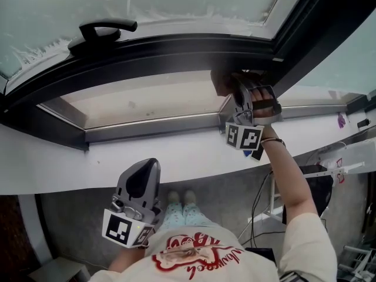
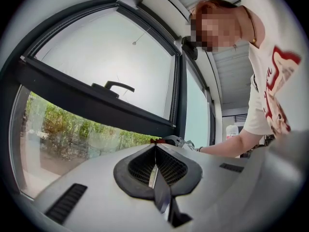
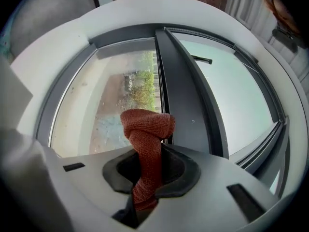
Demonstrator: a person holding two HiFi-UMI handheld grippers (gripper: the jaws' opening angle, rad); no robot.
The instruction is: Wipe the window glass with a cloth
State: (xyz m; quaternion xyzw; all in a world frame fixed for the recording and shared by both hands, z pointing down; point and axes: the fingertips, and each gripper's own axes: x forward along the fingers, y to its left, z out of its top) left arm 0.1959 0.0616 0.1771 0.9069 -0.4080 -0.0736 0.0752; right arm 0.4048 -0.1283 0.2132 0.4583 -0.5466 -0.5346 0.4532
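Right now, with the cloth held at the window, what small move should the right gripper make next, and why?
Probably slide the cloth sideways across the clear pane, away from the dark frame bar. The right gripper is shut on the cloth, whose bunched end sits at the pane's edge beside that bar, so nearly all of the pane lies to one side.

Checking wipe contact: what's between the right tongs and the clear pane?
Only the rust-red cloth, clamped in the right tongs, bunched toward the clear pane. Seen in the right gripper view.

The right tool (image 3: 147,170) grips a red cloth (image 3: 146,144) near the window glass (image 3: 104,100).
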